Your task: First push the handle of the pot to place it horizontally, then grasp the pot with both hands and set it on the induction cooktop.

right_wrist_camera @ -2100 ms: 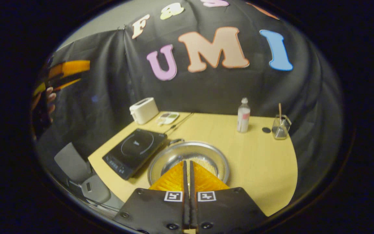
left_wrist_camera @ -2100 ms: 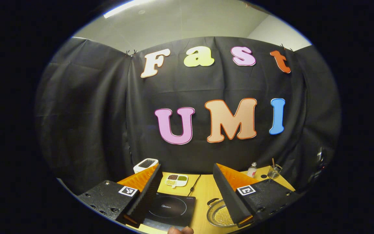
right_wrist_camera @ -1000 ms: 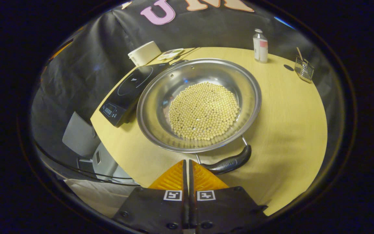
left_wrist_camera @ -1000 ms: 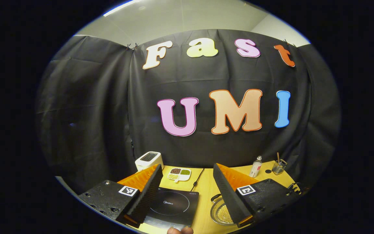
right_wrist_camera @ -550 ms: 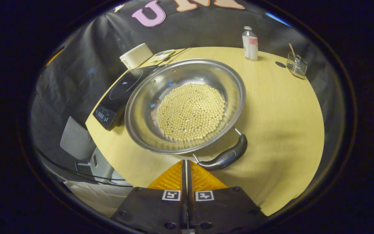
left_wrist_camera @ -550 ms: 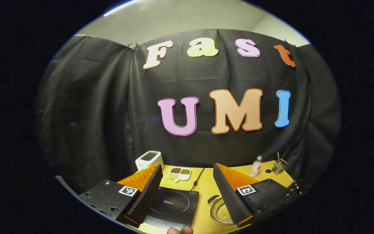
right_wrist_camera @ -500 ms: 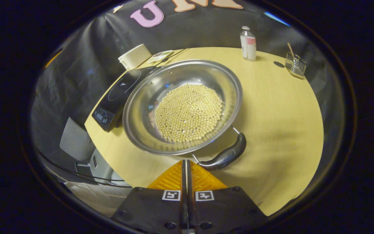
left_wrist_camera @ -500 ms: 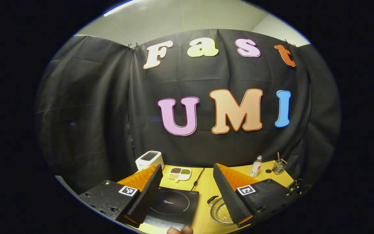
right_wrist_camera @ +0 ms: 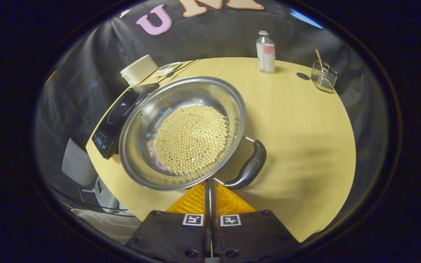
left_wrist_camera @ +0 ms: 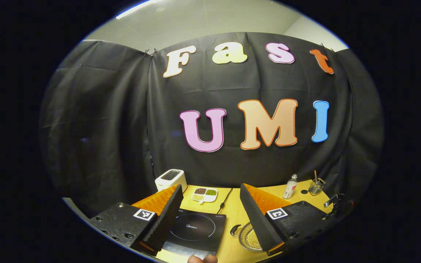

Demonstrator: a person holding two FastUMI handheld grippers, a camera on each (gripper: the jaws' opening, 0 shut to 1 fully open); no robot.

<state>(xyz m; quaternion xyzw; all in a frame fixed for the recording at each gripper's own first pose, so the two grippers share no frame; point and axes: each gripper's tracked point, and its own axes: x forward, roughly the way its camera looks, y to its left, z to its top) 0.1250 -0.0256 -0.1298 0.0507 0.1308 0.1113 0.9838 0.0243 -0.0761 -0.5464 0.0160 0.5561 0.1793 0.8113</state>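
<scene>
Right gripper view: the right gripper [right_wrist_camera: 210, 182] sits low over the near edge of a wooden table [right_wrist_camera: 305, 131], fingers pressed together with nothing between them, their tips at the steel pot [right_wrist_camera: 148, 120]'s rim at 6 o'clock, just beside the end of the pot's dark handle [right_wrist_camera: 249, 168]. The handle curves along the rim from about 3 to 5 o'clock. The pot rests on the table, its floor covered with pale beans [right_wrist_camera: 192, 138]. At the pot's 10 o'clock, touching or nearly touching its rim, lies the black cooktop [right_wrist_camera: 117, 109]. Beyond it at 11 o'clock stand a white toaster [right_wrist_camera: 138, 69] and a small divided dish [right_wrist_camera: 166, 69]; a clear bottle [right_wrist_camera: 265, 53] with a pink label stands at 1 o'clock and a wire holder [right_wrist_camera: 323, 76] with a stick at 2 o'clock. Lettering on the handle is too small to read.

Left gripper view: the left gripper [left_wrist_camera: 208, 213] is held level and high, aimed at the booth's black cloth wall [left_wrist_camera: 104, 120], fingers spread wide on nothing. Between them, at 6 o'clock, lie the cooktop [left_wrist_camera: 196, 230], whose printed brand mark is too small to make out, and the pot [left_wrist_camera: 249, 239], partly hidden by one finger. A fingertip [left_wrist_camera: 196, 259] of the person shows at the bottom edge. Pale ceiling [left_wrist_camera: 214, 18] with a strip light runs above the cloth.
</scene>
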